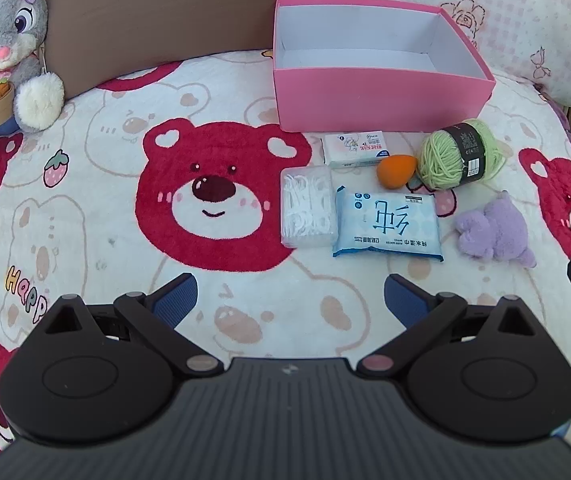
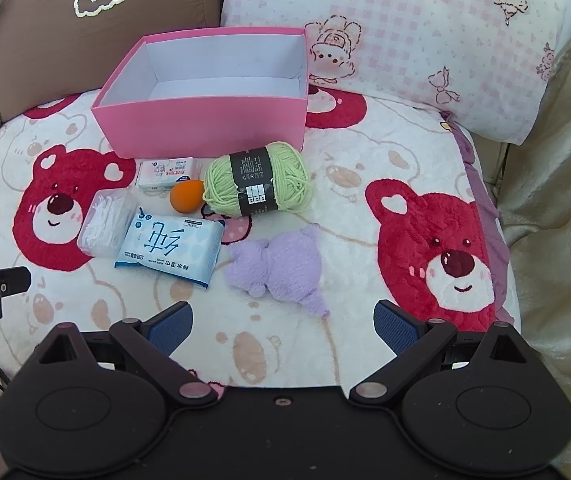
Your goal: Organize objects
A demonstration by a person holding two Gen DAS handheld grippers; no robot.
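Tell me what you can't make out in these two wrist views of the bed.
- Pink box: the floor nearest the cameras is hidden by its front wall in both views.
- Rabbit plush: cut off by the left edge in both views.
- Tissue pack: print too small to read.
- Yarn label: text too small to read.
- Wipes pack: lettering appears upside down.
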